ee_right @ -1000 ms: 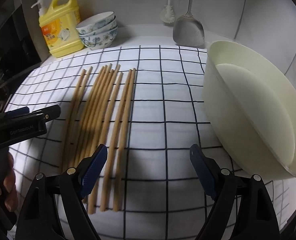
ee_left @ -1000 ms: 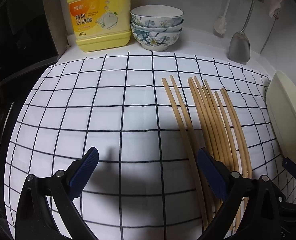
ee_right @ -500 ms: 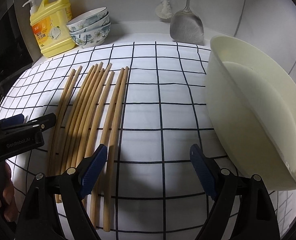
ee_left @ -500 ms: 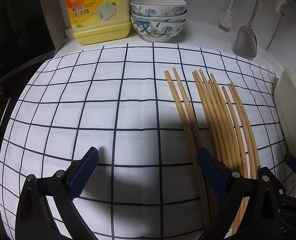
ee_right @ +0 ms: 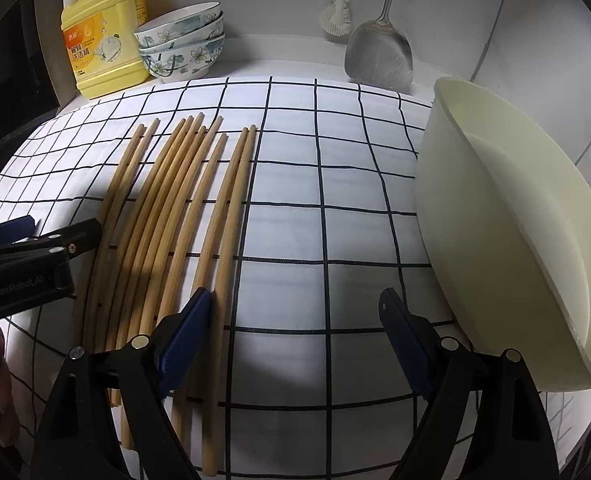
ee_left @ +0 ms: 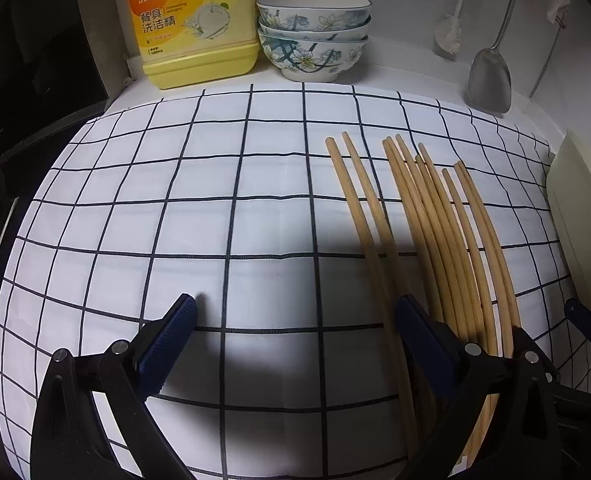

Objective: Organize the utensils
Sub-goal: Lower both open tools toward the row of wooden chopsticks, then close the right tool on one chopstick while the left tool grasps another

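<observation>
Your left tool (ee_left: 295, 316) and right tool (ee_right: 295, 312) both gape wide, holding nothing. The long wooden chopsticks (ee_right: 183, 216) lie side by side on the white black-checked cloth (ee_right: 327, 184) covering the bench, left of the cream plastic basin (ee_right: 515, 240).

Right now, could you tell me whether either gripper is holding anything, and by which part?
Nothing is held. The left gripper and the right gripper are both open above the checked cloth, beside the wooden chopsticks.
</observation>
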`<state>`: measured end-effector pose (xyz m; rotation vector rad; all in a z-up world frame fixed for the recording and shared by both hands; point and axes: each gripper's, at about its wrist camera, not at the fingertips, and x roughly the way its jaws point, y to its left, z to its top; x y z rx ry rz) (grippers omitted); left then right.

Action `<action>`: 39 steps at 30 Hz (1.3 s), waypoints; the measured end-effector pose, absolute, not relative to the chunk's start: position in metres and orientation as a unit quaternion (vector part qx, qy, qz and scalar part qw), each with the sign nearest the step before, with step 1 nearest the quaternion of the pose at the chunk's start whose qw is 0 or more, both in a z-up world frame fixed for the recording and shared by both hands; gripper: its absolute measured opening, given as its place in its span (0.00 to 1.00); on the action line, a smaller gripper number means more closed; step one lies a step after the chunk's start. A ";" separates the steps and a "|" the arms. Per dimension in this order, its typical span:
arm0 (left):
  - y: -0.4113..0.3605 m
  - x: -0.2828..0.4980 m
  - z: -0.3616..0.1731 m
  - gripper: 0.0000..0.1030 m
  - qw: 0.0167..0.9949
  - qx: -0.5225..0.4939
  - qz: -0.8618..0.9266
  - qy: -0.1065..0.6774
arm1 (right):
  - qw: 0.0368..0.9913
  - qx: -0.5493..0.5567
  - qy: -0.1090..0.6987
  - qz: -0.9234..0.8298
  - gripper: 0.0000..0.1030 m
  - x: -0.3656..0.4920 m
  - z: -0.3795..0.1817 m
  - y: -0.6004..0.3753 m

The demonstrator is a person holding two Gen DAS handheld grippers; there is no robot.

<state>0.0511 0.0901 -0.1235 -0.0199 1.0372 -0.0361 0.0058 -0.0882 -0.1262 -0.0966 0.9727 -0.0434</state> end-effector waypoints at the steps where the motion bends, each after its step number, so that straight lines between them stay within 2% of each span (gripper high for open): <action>1: 0.092 0.051 -0.123 0.95 0.868 -0.011 -0.017 0.496 | 0.883 -0.044 0.467 -0.018 0.78 0.006 -0.126 -0.089; 21: 0.093 0.053 -0.127 0.94 0.871 0.009 -0.008 0.491 | 0.888 -0.074 0.452 -0.034 0.78 0.006 -0.128 -0.081; 25: 0.093 0.052 -0.126 0.93 0.871 0.010 -0.010 0.491 | 0.887 -0.056 0.456 -0.041 0.86 0.008 -0.130 -0.088; 28: 0.089 0.055 -0.126 0.89 0.871 0.012 -0.014 0.490 | 0.882 -0.025 0.468 -0.039 0.86 0.012 -0.131 -0.095; 31: 0.082 0.054 -0.123 0.76 0.873 0.018 -0.026 0.486 | 0.888 -0.059 0.455 -0.034 0.85 0.010 -0.129 -0.087; 32: 0.081 0.054 -0.122 0.68 0.874 0.019 -0.029 0.486 | 0.889 -0.065 0.453 -0.029 0.79 0.009 -0.129 -0.084; 33: 0.080 0.052 -0.120 0.63 0.874 0.019 -0.030 0.484 | 0.889 -0.064 0.453 -0.021 0.68 0.009 -0.128 -0.083; 34: 0.078 0.051 -0.119 0.54 0.875 0.019 -0.031 0.483 | 0.889 -0.058 0.455 -0.010 0.63 0.009 -0.128 -0.081; 35: 0.075 0.050 -0.118 0.45 0.875 0.020 -0.035 0.482 | 0.889 -0.059 0.455 -0.004 0.53 0.008 -0.128 -0.078; 36: 0.073 0.049 -0.117 0.40 0.876 0.022 -0.038 0.481 | 0.889 -0.069 0.453 0.001 0.45 0.007 -0.128 -0.072; 37: 0.070 0.048 -0.116 0.30 0.875 0.025 -0.043 0.481 | 0.889 -0.080 0.452 0.004 0.41 0.006 -0.128 -0.068; 38: 0.068 0.047 -0.116 0.22 0.875 0.026 -0.047 0.481 | 0.888 -0.095 0.451 0.013 0.30 0.005 -0.129 -0.061; 39: 0.066 0.047 -0.115 0.19 0.874 0.028 -0.052 0.482 | 0.887 -0.105 0.450 0.017 0.22 0.004 -0.130 -0.057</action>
